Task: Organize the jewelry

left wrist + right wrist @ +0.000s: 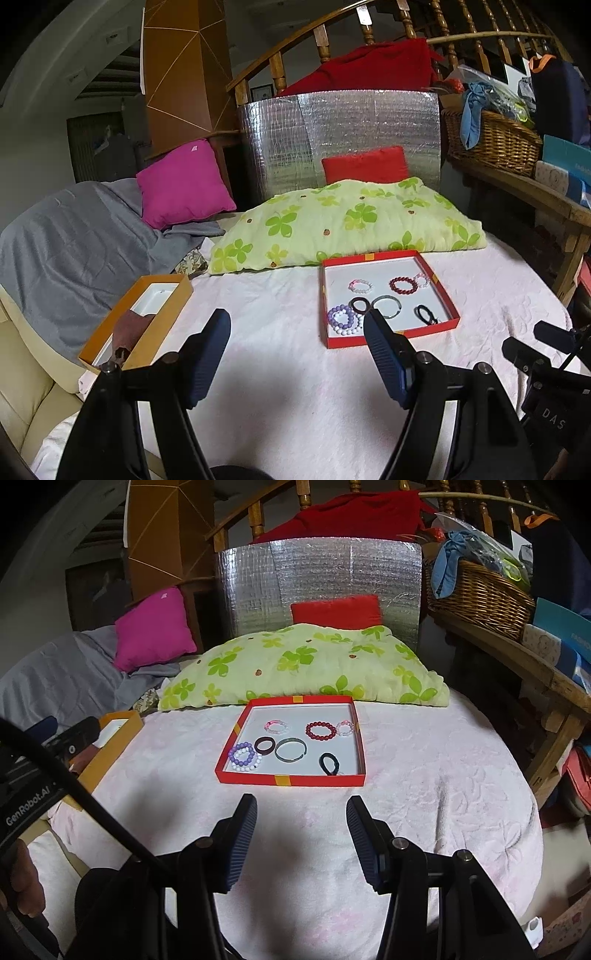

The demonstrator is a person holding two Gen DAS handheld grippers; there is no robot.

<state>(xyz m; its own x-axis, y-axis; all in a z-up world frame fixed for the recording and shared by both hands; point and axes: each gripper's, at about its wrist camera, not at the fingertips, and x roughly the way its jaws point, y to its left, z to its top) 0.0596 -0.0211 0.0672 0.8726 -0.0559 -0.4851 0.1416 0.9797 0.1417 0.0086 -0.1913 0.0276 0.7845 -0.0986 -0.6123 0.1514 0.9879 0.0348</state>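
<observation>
A shallow red tray (pixel 258 777) lies on the pink bedspread with several bracelets in it. Among them are a purple bead bracelet (pixel 241 754), a grey-green bangle (pixel 291 749), a dark red bead bracelet (pixel 320 730) and a black band (pixel 328 763). My right gripper (pixel 301 803) hovers just in front of the tray, open and empty. My left gripper (pixel 295 321) is open too, with nothing between its fingers; its right fingertip overlaps the red tray (pixel 343 341) at the near left corner. An orange box (pixel 166 321) with a white lining and a dark red pouch (pixel 129 326) sits to the left.
A green clover-print pillow (pixel 303 664) lies right behind the tray, with a silver foil panel (pixel 317 576) and a red cushion behind that. A pink cushion (pixel 181 181) and a grey blanket are at the left. A wicker basket (pixel 480 594) stands on a wooden bench at the right.
</observation>
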